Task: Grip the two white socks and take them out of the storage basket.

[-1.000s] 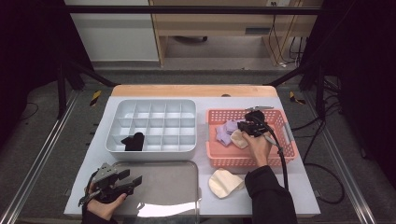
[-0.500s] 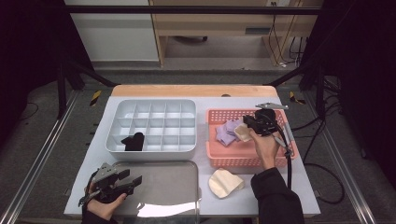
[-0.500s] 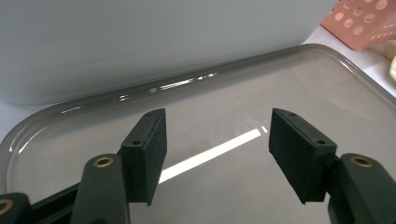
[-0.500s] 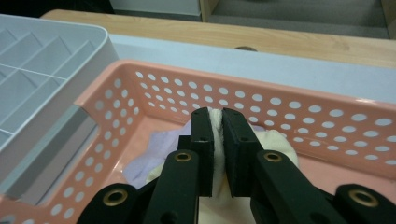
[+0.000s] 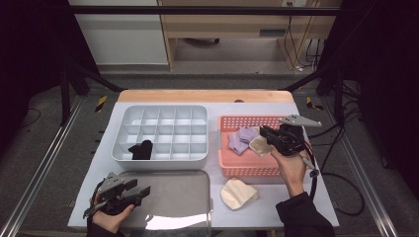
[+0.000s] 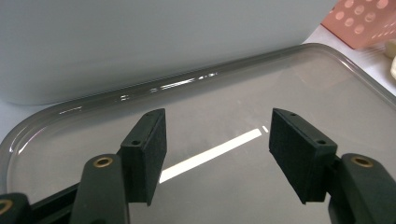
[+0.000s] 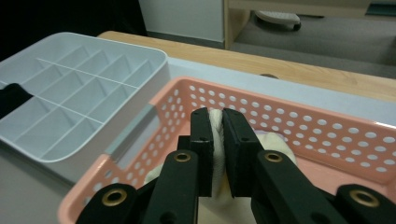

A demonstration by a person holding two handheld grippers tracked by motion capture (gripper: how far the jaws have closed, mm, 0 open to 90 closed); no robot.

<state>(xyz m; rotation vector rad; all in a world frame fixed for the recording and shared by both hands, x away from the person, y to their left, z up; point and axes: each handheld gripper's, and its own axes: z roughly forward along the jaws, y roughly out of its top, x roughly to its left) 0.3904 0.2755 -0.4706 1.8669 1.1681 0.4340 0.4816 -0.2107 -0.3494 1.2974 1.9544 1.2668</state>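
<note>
White tabletop (image 5: 316,197), wooden far edge (image 5: 202,95), grey floor (image 5: 44,163), dark surroundings

I work in a lab: dark frame posts (image 5: 64,84) flank my table (image 5: 276,207), cables (image 5: 296,34) trailing behind.

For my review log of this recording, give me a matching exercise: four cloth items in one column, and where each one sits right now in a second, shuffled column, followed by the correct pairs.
Items:
1. black cloth
2. purple cloth
3. cream cloth in the jaws
4. second cream cloth

Places:
A. on the table in front of the pink basket
B. held above the pink basket by the right gripper
C. in a front compartment of the white divided tray
D. lying inside the pink basket

Pairs: 1-C, 2-D, 3-B, 4-A
</note>
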